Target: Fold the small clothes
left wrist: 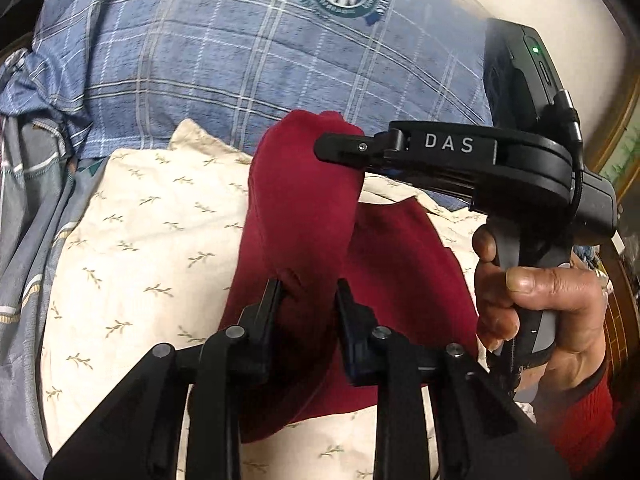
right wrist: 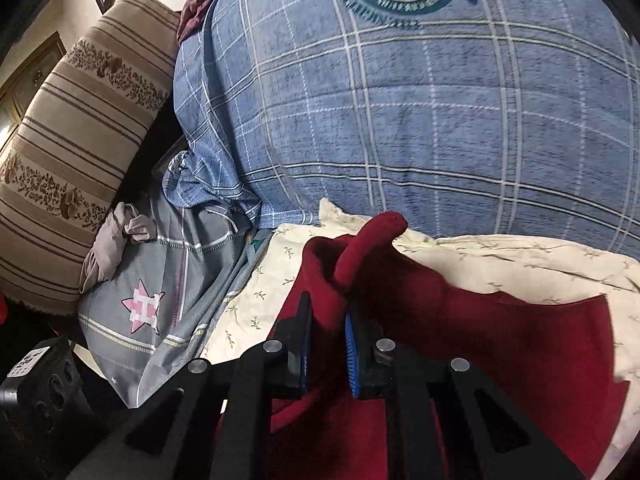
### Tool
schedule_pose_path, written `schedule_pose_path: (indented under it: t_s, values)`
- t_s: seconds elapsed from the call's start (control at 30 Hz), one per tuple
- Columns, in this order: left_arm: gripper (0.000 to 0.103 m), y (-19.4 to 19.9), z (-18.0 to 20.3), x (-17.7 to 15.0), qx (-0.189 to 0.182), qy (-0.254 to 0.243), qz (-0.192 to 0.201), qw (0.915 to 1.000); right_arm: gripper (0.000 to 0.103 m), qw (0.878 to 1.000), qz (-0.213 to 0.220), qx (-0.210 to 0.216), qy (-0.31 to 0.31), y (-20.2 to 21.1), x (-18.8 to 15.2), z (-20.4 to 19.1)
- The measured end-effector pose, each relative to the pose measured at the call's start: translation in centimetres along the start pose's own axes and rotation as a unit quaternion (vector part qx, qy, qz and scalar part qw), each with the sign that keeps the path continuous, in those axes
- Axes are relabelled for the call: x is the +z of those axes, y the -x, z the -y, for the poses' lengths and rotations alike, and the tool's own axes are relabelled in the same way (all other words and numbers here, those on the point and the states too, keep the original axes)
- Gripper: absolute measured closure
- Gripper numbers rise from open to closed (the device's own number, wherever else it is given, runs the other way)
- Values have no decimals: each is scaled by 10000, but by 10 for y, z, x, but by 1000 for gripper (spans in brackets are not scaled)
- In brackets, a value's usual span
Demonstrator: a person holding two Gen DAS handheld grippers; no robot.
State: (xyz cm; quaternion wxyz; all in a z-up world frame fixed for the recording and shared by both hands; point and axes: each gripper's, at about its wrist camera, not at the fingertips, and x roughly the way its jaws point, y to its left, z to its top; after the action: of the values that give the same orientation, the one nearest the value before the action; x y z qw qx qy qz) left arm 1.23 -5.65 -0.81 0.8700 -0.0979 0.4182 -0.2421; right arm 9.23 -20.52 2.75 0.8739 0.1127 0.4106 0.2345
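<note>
Left wrist view: the left gripper (left wrist: 308, 292) pinches a raised ridge of the red cloth (left wrist: 400, 280), and the right gripper (left wrist: 340, 148) clamps its far tip. The rest lies on a cream leaf-print sheet (left wrist: 140, 240). This looks like mid-fold; next, both should carry the lifted part across evenly. A blue plaid pillow (left wrist: 220, 60) crowds the far side.
</note>
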Motion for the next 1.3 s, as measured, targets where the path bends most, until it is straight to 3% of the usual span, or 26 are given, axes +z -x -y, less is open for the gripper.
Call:
schedule_pose_path:
  t_s: [0.33, 1.0, 1.3]
  values:
    - [82, -9, 48, 1, -235, -301, -72, 9992, 90, 9995, 165, -192, -162, 35, -3, 36]
    - [85, -74, 143, -5, -680, -648, -610, 9937, 90, 9950, 284, -645, -707, 89, -34, 138]
    - [88, -121, 163, -19, -591, -652, -955, 9915, 95, 9894, -22, -926, -1122, 70, -53, 190]
